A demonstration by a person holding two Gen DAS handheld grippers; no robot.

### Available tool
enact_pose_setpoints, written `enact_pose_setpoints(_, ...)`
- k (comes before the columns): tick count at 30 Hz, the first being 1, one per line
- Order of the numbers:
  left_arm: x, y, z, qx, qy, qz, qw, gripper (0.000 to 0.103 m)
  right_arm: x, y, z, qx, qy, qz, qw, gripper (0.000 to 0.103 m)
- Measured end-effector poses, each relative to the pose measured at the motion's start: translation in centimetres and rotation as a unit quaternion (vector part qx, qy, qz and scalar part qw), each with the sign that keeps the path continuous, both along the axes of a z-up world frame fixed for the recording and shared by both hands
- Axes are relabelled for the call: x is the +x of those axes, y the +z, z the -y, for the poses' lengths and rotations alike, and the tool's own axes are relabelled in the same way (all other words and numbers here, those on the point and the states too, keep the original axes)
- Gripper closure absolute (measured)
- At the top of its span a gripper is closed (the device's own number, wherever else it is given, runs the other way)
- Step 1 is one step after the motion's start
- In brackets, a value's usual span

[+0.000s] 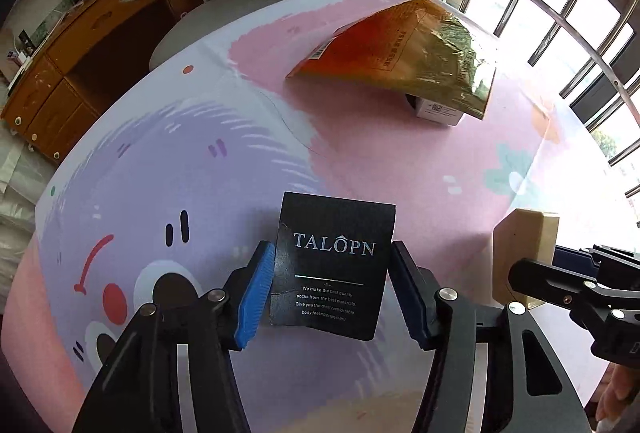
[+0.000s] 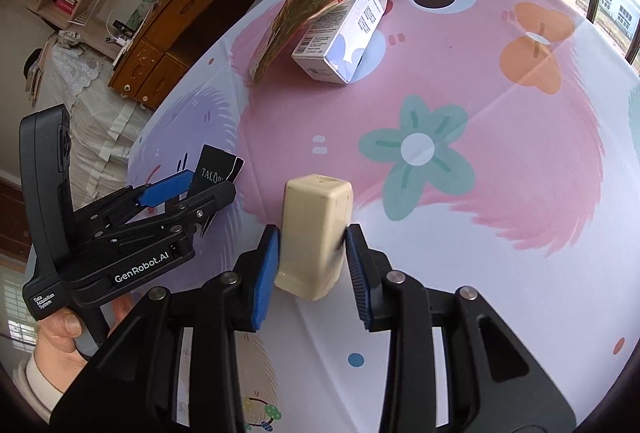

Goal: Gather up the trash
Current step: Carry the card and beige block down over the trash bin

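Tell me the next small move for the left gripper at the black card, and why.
Probably close the left gripper. The black card sits between its pads, but a gap shows on the right side, so it looks ungripped. The right gripper already brackets the cream block, so that side can wait.

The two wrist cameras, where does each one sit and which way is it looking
Left wrist: sits on the left gripper, looking forward over the black sock card between its fingers toward the orange wrapper; the right gripper shows at the right edge.
Right wrist: sits on the right gripper, looking over the cream block toward the white box; the left gripper and a hand show at left.
Shared: tablecloth, card, block, wrapper, box.
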State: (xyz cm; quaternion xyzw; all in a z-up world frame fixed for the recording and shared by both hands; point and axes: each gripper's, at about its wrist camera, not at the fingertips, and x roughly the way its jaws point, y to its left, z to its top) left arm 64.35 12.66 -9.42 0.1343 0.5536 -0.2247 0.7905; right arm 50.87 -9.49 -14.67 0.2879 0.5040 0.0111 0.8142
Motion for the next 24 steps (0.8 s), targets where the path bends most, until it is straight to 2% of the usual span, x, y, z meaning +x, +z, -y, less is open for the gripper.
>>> enact_pose_setpoints(7, -8.6, 4.8, 0.4, -0.029, 0.047, 0.008, 0.9984, 0.046, -6.3, 4.1, 0.7, -0.005, 0.046, 0.034, 0.998, 0.073)
enact_pose_setpoints(11, -16.7, 7.8, 1.5, -0.037, 0.086, 0.026, 0.9953, 0.046, -11.8, 6.6, 1.9, -0.006, 0.079, 0.057, 0.995, 0.073)
enact_pose_setpoints(17, -30.5, 12.5, 3.6, -0.055, 0.14, 0.053, 0.9872, 0.046, -22.2, 10.6, 4.4, -0.031, 0.136, 0.096, 0.986, 0.073)
enact_pose_setpoints(21, -38.6, 13.9, 5.8, -0.058, 0.153, 0.07, 0.984, 0.045, -29.4, 12.0, 6.1, -0.038, 0.171, 0.111, 0.978, 0.073)
enact_pose_setpoints(24, -44.0, 13.9, 7.5, -0.058, 0.163, 0.072, 0.9822, 0.045, -34.2, 11.7, 6.9, -0.046, 0.197, 0.11, 0.973, 0.073)
